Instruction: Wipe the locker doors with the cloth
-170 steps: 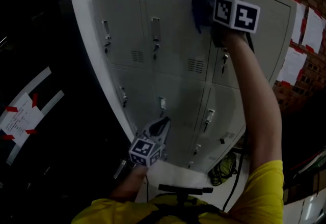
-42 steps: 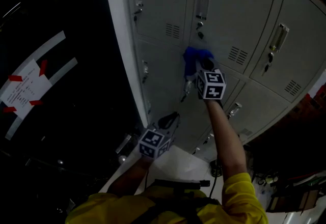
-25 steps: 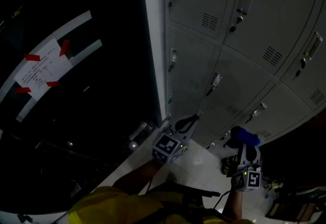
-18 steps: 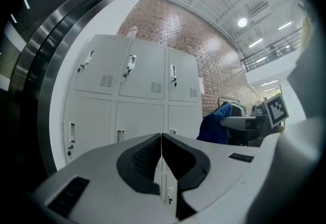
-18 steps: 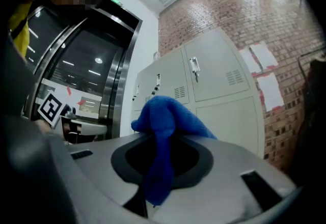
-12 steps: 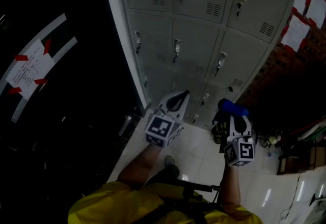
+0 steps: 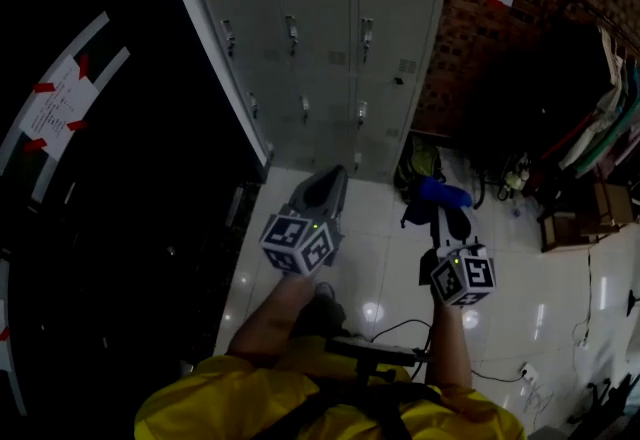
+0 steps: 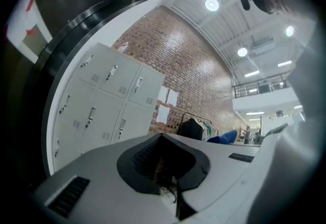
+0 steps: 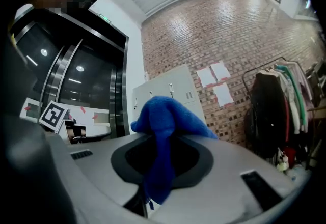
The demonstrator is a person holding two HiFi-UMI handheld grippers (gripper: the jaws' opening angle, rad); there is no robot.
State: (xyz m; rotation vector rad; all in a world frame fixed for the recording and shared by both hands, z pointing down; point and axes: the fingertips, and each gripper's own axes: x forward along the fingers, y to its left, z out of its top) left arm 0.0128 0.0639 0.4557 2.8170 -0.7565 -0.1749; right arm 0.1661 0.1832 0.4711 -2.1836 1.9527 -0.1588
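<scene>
R gripper [image 7: 444, 213] clamps the blue cloth [image 7: 443, 192], low at 5 o'clock, well apart from lockers [image 7: 320, 38] at 12. L gripper [image 7: 322, 190] jaws together, empty. Best approach, imo: press cloth flat to door, overlap strokes, skirt handles [image 7: 292, 28].

wall: red brick [image 7: 470, 53] | floor: glossy white tiles [image 7: 385, 253] | right: clothes rack [image 7: 608, 93] | ceiling lamps [image 8: 212, 4] lit
</scene>
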